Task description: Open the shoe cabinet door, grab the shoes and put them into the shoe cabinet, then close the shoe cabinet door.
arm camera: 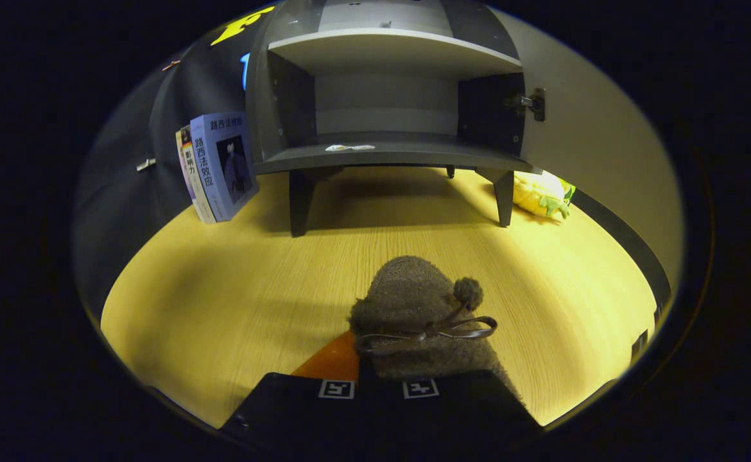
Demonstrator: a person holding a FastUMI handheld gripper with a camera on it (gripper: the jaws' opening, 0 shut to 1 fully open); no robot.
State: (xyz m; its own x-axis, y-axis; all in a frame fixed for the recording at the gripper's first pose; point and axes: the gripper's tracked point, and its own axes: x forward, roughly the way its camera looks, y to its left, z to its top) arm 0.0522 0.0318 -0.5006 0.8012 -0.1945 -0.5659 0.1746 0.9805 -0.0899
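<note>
A brown fuzzy shoe (414,301) with a thin bow and a pompom sticks out forward from between my fingers, its toe pointing toward the cabinet. My gripper (379,375) is shut on the shoe's heel end, and the rear of the shoe is hidden by the fingers. Beyond it, the grey shoe cabinet (388,157) stands on short legs on the wooden table (221,289). Its door (606,147) is swung wide open to the right, held by a hinge (533,102). The lower compartment is bare apart from a small white scrap (350,147), with one shelf (395,48) above it.
Two or three books (221,163) lean upright against the cabinet's left side. A yellow plush toy (542,192) lies by the right front leg, under the open door. Bare tabletop stretches between the shoe and the cabinet legs.
</note>
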